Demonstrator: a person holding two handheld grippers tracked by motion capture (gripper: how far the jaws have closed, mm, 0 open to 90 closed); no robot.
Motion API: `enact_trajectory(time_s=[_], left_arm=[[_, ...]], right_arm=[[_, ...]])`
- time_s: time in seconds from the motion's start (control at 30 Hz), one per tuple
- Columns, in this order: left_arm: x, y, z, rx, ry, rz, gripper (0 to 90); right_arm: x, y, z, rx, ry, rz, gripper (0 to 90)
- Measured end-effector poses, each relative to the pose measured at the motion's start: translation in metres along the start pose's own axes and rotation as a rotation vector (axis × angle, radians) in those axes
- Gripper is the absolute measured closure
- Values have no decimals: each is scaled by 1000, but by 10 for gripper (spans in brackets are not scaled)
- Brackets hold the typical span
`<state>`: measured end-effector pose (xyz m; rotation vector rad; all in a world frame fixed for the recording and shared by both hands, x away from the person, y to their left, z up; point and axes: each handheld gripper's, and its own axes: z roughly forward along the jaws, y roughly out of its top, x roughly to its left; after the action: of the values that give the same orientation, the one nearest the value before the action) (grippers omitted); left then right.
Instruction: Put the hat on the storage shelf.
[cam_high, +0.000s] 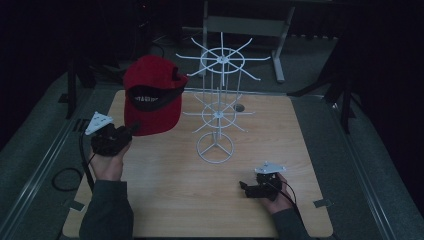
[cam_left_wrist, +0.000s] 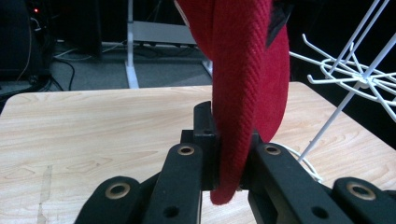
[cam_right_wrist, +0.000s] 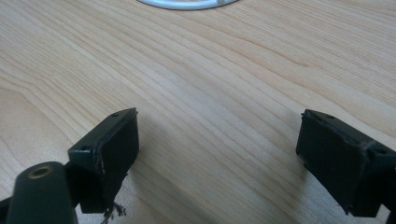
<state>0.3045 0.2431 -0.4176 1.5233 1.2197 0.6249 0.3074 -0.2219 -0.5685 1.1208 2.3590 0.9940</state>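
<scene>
The left gripper (cam_high: 131, 129) clamps the brim of the red cap (cam_high: 152, 95), held up beside the white rack (cam_high: 217, 107); light and floppy, it's best gripped by its stiffer brim, while the right gripper (cam_high: 243, 186) rests spread wide and empty on the table (cam_high: 170, 200).

We count one red cap (cam_high: 152, 97), and one white wire rack (cam_high: 218, 100) standing on one wooden table (cam_high: 165, 200). The rack carries two rings of hooks, an upper and a lower, above one round base ring. We count two grippers: the left gripper (cam_high: 131, 128) and the right gripper (cam_high: 243, 186), each with two black jaws. We also see two grey three-cornered plates, one on each gripper, and two hands, one holding each.
</scene>
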Motion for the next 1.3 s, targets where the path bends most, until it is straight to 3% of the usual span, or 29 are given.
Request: enact_trajectory(time_s=[0.2,1.3], left_arm=[[-2,0,-2,-43,10,-11,860],[-6,17,-10,-124,19,-16,859]], right_arm=[[0,0,0,0,0,-1,129],[0,0,0,0,0,-1,129]])
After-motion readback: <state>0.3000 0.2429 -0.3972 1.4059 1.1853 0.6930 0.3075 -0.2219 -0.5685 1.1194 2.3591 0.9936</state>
